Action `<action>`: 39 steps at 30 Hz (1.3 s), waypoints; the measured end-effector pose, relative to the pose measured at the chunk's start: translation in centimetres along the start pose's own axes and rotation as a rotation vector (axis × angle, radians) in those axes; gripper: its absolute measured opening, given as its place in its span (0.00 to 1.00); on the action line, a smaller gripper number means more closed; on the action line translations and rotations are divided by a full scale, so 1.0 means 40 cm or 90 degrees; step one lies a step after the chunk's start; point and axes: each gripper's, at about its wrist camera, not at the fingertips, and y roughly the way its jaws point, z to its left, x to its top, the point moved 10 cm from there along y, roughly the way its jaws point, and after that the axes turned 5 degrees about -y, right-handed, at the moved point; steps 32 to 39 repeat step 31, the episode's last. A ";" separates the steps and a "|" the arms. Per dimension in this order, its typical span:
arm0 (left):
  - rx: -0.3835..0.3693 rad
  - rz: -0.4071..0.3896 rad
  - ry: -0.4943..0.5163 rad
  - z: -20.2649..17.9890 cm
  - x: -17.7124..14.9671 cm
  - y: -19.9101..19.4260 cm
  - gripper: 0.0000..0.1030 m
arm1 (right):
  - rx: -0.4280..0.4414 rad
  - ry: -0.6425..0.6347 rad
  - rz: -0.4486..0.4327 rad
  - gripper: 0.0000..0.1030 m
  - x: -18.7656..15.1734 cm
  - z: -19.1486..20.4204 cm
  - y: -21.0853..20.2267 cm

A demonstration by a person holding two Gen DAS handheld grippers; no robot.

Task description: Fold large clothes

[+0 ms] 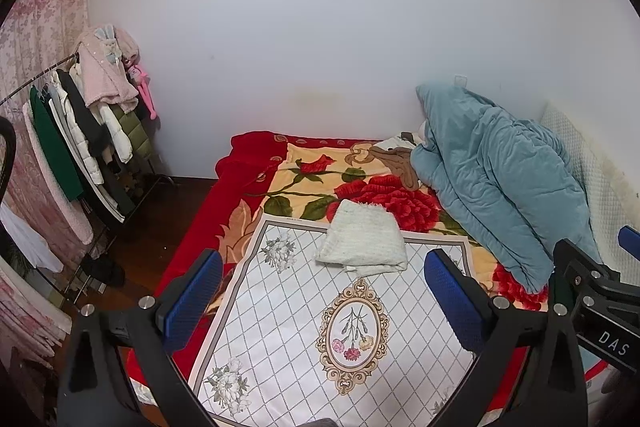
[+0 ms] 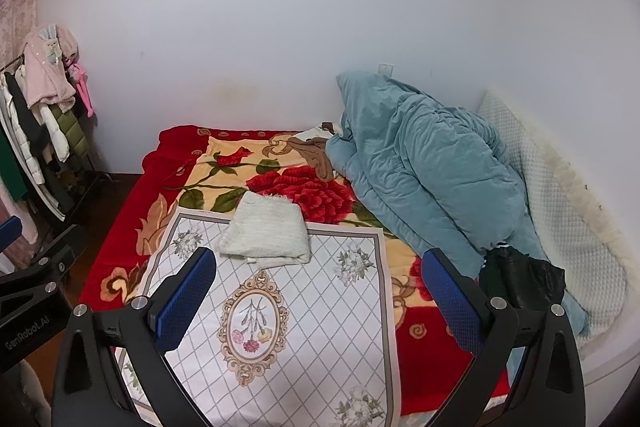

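Folded white knit garment on diamond-pattern cloth, teal duvet beside it hiding clothing, both grippers' jaws released, empty.

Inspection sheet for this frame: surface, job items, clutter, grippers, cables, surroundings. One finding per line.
Surface: a bed under a red rose blanket, with a white diamond-pattern cloth spread flat over its near part.
Job's things: a white knitted garment, folded into a compact stack, lies on the far edge of the white cloth.
Clutter: a bunched teal quilt along the wall side; a black item against its near end; brown-and-white fabric behind the quilt.
Grippers: left gripper and right gripper both open, holding nothing, above the near cloth.
Cables: nothing seen.
Surroundings: plain white wall; clothes rack with hanging coats on the left; pink floral curtain.
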 end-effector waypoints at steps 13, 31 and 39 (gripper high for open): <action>0.002 0.003 0.000 0.004 -0.013 0.000 1.00 | 0.006 -0.007 0.005 1.00 0.009 -0.009 0.023; 0.012 0.007 -0.001 0.016 -0.017 0.012 1.00 | 0.005 -0.005 0.013 1.00 -0.014 -0.012 0.039; 0.012 0.007 -0.001 0.016 -0.017 0.012 1.00 | 0.005 -0.005 0.013 1.00 -0.014 -0.012 0.039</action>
